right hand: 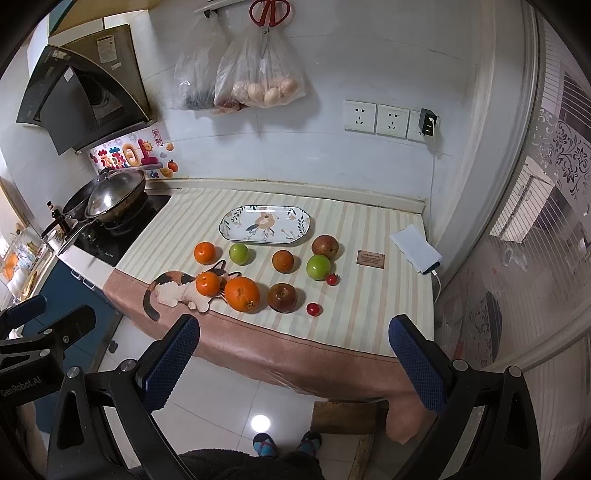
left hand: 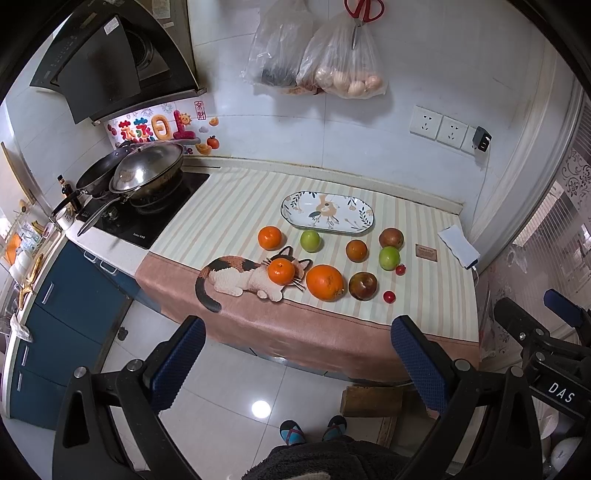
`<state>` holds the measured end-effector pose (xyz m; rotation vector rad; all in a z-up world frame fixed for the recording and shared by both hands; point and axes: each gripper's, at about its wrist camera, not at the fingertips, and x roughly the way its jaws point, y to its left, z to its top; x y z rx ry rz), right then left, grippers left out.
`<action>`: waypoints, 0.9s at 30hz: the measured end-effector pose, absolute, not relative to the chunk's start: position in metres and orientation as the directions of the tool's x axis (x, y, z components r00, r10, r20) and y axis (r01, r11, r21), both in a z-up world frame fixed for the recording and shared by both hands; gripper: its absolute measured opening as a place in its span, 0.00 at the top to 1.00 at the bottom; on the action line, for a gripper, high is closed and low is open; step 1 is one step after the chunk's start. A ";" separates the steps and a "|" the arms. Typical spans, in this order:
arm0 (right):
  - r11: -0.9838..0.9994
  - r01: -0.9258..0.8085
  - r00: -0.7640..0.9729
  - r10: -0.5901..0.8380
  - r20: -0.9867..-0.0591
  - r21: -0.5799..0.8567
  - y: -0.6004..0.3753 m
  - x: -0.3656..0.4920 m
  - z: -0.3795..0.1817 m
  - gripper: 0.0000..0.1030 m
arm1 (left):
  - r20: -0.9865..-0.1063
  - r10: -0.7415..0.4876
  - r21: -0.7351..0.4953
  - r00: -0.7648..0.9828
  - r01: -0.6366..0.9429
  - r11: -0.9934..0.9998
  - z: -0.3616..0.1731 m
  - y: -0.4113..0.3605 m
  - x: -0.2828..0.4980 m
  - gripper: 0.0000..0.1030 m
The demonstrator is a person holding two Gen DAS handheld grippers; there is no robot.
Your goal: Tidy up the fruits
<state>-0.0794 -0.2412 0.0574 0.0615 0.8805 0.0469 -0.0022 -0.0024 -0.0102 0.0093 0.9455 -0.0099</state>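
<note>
While both grippers, left and right, are held wide open and empty off the worktop edge, fruit is spread ahead, in front of the plate; cherry tomato judged nearest the right fingers.

Your small brown plaque right of centre carries print too fine to read, and the clouded left hanging bag at upper centre holds a dark mass you cannot identify. Your scissors are cut by the top edge in the left wrist view. Your cluttered shelf at far left blurs into unreadable shapes.
</note>
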 end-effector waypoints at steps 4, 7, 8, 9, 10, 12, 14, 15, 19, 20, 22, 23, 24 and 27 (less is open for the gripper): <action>0.997 -0.015 0.638 0.067 -0.767 0.074 -0.242 -0.080 0.059 0.00 | -0.811 -0.008 0.000 0.584 0.015 1.000 -0.010 -0.002 0.000 0.00; 0.997 -0.014 0.636 0.066 -0.768 0.075 -0.241 -0.079 0.060 0.00 | -0.811 -0.008 0.003 0.585 0.019 1.000 -0.005 -0.005 0.006 0.00; 0.997 -0.015 0.637 0.067 -0.768 0.075 -0.242 -0.079 0.059 0.00 | -0.812 -0.009 0.003 0.584 0.018 1.000 -0.005 -0.006 0.006 0.00; 0.997 -0.015 0.637 0.067 -0.768 0.074 -0.242 -0.079 0.059 0.00 | -0.811 -0.008 0.003 0.585 0.018 1.000 -0.005 -0.006 0.005 0.00; 0.997 -0.016 0.637 0.067 -0.768 0.073 -0.242 -0.079 0.059 0.00 | -0.810 -0.008 0.002 0.586 0.017 1.000 -0.005 -0.006 0.005 0.00; 0.997 -0.016 0.637 0.067 -0.768 0.074 -0.242 -0.079 0.059 0.00 | -0.811 -0.008 0.002 0.585 0.017 1.000 -0.005 -0.005 0.005 0.00; 0.997 -0.016 0.636 0.068 -0.768 0.075 -0.242 -0.079 0.059 0.00 | -0.810 -0.009 0.002 0.587 0.017 1.000 -0.005 -0.006 0.005 0.00; 0.997 -0.017 0.637 0.067 -0.768 0.073 -0.242 -0.079 0.060 0.00 | -0.810 -0.008 0.003 0.587 0.017 1.000 -0.006 -0.005 0.004 0.00; 0.997 -0.016 0.638 0.069 -0.767 0.076 -0.242 -0.079 0.060 0.00 | -0.807 -0.004 0.006 0.591 0.015 1.000 0.003 -0.013 0.009 0.00; 0.997 -0.016 0.639 0.069 -0.766 0.076 -0.242 -0.078 0.061 0.00 | -0.806 -0.004 0.006 0.592 0.015 1.000 0.004 -0.014 0.010 0.00; 0.997 -0.017 0.641 0.071 -0.764 0.079 -0.243 -0.078 0.064 0.00 | -0.806 -0.004 0.006 0.592 0.015 1.000 0.005 -0.015 0.012 0.00; 0.997 -0.017 0.642 0.071 -0.763 0.078 -0.243 -0.077 0.066 0.00 | -0.807 -0.005 0.005 0.591 0.017 1.000 0.004 -0.014 0.010 0.00; 0.997 -0.018 0.644 0.072 -0.762 0.080 -0.243 -0.077 0.067 0.00 | -0.806 -0.005 0.005 0.592 0.017 1.000 0.003 -0.013 0.009 0.00; 0.997 -0.019 0.647 0.074 -0.759 0.081 -0.243 -0.078 0.070 0.00 | -0.804 -0.006 0.004 0.595 0.016 1.000 0.005 -0.015 0.012 0.00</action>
